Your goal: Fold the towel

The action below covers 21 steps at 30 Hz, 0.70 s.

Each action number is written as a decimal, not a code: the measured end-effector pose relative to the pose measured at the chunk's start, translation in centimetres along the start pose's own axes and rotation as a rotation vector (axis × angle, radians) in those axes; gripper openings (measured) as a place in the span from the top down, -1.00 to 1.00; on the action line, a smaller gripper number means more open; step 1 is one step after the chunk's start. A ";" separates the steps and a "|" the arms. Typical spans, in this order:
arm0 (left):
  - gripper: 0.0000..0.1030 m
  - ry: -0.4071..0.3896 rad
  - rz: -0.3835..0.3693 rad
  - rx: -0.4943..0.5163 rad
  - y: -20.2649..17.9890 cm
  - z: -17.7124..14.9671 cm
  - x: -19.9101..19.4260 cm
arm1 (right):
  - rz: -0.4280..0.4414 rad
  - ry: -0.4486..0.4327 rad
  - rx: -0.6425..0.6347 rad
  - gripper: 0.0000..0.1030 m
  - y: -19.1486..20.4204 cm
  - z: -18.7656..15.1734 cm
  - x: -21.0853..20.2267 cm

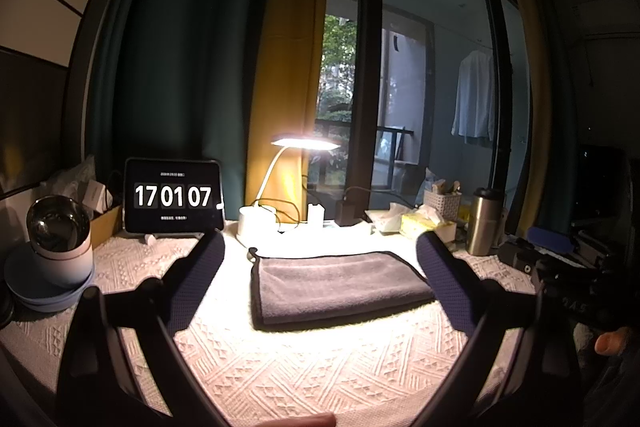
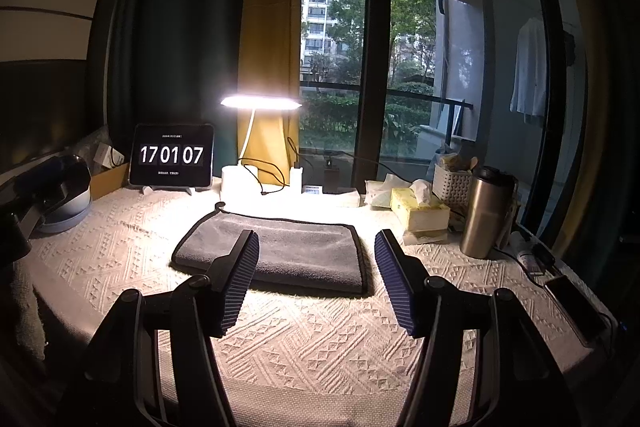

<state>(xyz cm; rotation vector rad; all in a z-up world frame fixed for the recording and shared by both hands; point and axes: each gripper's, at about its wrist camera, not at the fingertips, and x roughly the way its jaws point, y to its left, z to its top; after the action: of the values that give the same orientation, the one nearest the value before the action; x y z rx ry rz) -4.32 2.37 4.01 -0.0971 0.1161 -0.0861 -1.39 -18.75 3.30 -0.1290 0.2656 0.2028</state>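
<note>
A grey towel [image 1: 336,287] with a dark hem lies folded flat in a rectangle on the white textured tablecloth [image 1: 300,367], under the desk lamp. It also shows in the right wrist view [image 2: 288,251]. My left gripper [image 1: 320,247] is open and empty, held above the cloth in front of the towel, its fingers [image 1: 200,275] wide apart. My right gripper [image 2: 316,239] is open and empty, just in front of the towel's near edge, a little above it. The right gripper's body shows at the right edge of the left wrist view [image 1: 560,267].
A lit white desk lamp [image 2: 260,103] stands behind the towel. A tablet clock [image 2: 172,155] stands at back left, a bowl on plates [image 1: 56,243] at far left. A tissue box [image 2: 420,211], steel tumbler [image 2: 484,211], white basket [image 2: 452,183] and phone [image 2: 576,307] sit on the right.
</note>
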 end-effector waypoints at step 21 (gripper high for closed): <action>-0.89 -0.001 -0.003 0.002 -0.2 0.0 0.0 | 0.002 -0.002 -0.002 -0.24 0.1 -0.1 0.1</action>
<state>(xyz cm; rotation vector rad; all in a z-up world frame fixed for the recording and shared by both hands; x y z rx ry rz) -4.34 2.21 4.04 -0.0952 0.1153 -0.0893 -1.30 -18.67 3.13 -0.1309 0.2639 0.2054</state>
